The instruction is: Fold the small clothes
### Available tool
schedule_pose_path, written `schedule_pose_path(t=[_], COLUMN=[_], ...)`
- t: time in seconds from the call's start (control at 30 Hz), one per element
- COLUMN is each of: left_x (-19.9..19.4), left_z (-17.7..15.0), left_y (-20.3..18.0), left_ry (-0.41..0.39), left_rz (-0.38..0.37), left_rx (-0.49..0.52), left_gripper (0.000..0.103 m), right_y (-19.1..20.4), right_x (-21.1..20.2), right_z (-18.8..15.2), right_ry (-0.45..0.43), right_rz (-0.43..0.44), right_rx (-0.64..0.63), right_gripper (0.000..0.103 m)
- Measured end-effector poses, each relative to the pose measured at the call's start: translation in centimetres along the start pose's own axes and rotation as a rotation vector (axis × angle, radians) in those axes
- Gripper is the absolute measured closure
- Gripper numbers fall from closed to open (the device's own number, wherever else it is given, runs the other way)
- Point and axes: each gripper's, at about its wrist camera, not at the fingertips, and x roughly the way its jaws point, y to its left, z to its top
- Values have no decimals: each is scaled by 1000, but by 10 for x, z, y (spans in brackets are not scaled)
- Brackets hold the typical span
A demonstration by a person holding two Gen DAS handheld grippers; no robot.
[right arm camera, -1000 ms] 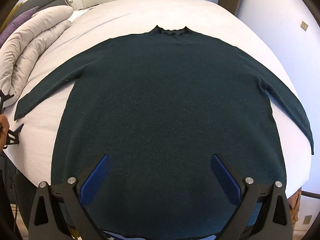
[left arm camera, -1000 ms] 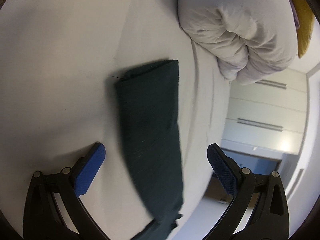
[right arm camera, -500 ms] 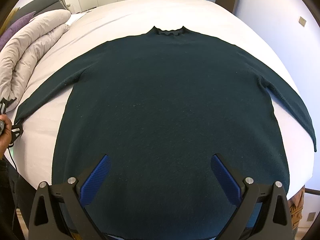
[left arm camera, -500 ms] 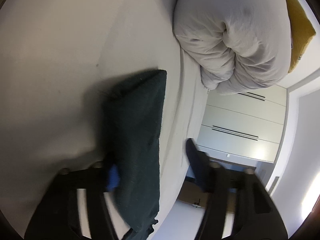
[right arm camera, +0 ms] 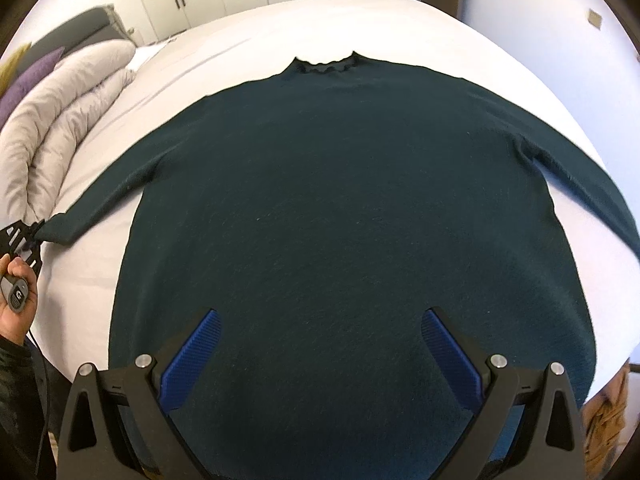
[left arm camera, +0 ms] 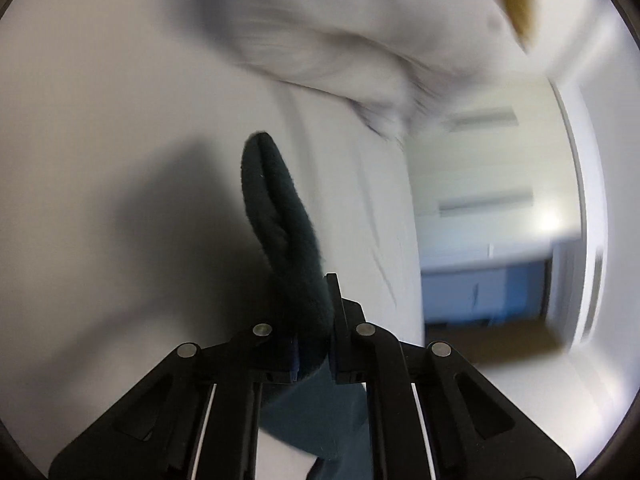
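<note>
In the left wrist view, the left tool [left arm camera: 314, 344] was clenched on the sweater's dark green cuff [left arm camera: 280, 216], which stood up off the white bed [left arm camera: 100, 120]; a blurred duvet [left arm camera: 340, 40] and cupboards lay beyond. In the right wrist view, the sweater [right arm camera: 340, 220] lay flat across the bed, sleeves spread, beneath the released right tool [right arm camera: 320, 352], the duvet at left.

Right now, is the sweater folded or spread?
Spread: the sweater lies flat on the bed; only its cuff is pinched by the left gripper.
</note>
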Motion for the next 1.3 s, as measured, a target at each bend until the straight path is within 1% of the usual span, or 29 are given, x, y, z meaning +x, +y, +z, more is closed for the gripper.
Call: schedule_pose_path(t=[0.03,0.07,0.1,0.13,0.2,0.27,0.33,0.4,0.43,0.47,0.5,0.53,0.6,0.63,0.7,0.73,0.77,0.8,0.83,0.87,0.97,1.07,1.13,1.2,1.27,1.3], left_x=[6,12,16,21,32,44,53,60,65,69,75,79,85,88,89,89,82,81,74,54,55,55,57,59,59,59], left_z=[-7,-21,-35,-56,-111,-185,-252,-312,-338,-352,-363,-367,-365,-363,-361,-363,-371,-377,-390,-414,-429,-428,-422,-418,-416,-415], left_y=[-26,-57,-80,-108,-158,-193,-200,-187,-175,-166,-154,-144,-128,-125,-121,-121,-115,-113,-108,-101,-97,-95,-96,-96,-96,-96], left_ry=[18,38,50,66,101,130,159,154,150,154,162,170,167,168,163,151,131,115,97,79,43,55,66,70,72,70], left_rz=[-6,-12,-17,-27,-29,-31,-5,41,70,91,111,124,136,141,147,151,153,156,162,170,184,179,175,174,175,179], left_rx=[92,209,301,419,676,957,1187,1409,1516,1573,1616,1635,1649,1650,1648,1657,1676,1704,1738,1778,1869,1871,1847,1831,1825,1824], left_gripper=[94,94,94,94,94,94,94,94,94,94,94,94,94,94,94,94,94,94,94,94,94,94,94,94,94,93], right_y=[-5,-10,-17,-24,-36,-52,-69,-85,-93,-99,-103,-106,-107,-106,-97,-89,-78,-69,-58,-48,-30,-21,-17,-11,-3,2], right_x=[0,1,1,1,1,1,1,4,7,11,17,23,39,50,73,86,98,105,113,119,126,135,140,150,156,160], right_z=[0,1,2,3,7,15,24,34,40,45,51,57,70,76,89,96,103,109,115,122,136,150,152,154,156,158], right_ry=[-5,-9,-15,-19,-28,-41,-52,-56,-53,-50,-44,-33,-2,19,80,119,160,181,207,232,261,287,315,341,363,375], right_rz=[12,22,40,55,75,99,141,204,250,289,333,381,470,520,622,655,691,718,748,763,842,867,852,859,869,876], right_rx=[17,33,53,67,95,127,172,221,250,271,288,302,330,354,392,409,408,402,396,395,407,420,421,423,398,373], right_gripper=[1,1,1,1,1,1,1,1,1,2,3,5,10,15,16,16,16,16,16,16,16,16,16,23,41,49])
